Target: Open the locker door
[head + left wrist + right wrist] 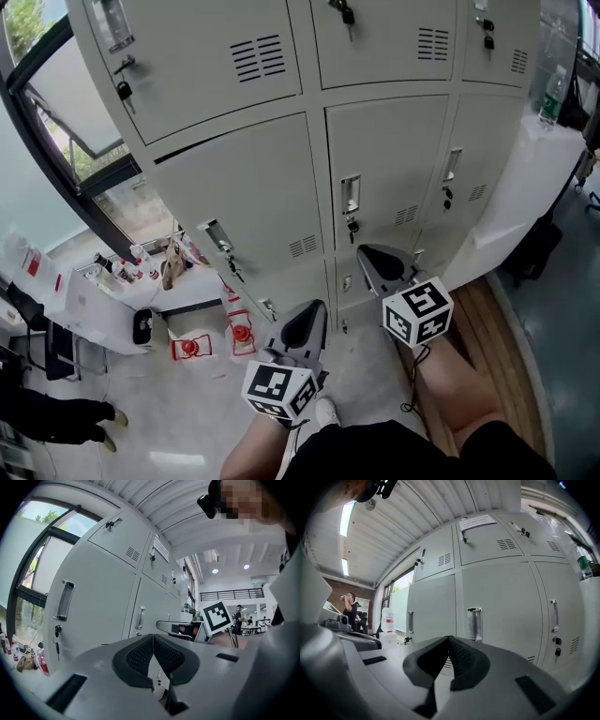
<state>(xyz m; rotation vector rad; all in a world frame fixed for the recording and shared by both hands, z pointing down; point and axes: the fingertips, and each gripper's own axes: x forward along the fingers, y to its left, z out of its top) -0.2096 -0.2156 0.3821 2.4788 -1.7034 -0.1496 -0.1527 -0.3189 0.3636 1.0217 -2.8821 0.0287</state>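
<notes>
A bank of grey lockers (pixel 309 141) fills the head view. The middle door (pixel 384 159) has a recessed handle (pixel 350 195) with a key hanging under it. The door to its left (pixel 244 187) shows a dark gap along its top edge. My right gripper (pixel 364 251) is shut and empty, a short way below the middle handle and apart from it. That handle (pixel 474 623) stands straight ahead of its closed tips (pixel 449 639). My left gripper (pixel 317 309) hangs lower and further left, shut with nothing in it. Its pads (pixel 140 656) meet, facing the left door's handle (pixel 64 600).
A low white table (pixel 112 314) with bottles stands at the left under the window. Red items (pixel 242 333) lie on the floor by the locker base. A white counter with a bottle (pixel 553 98) is at the right. A person's feet (pixel 66 417) show at lower left.
</notes>
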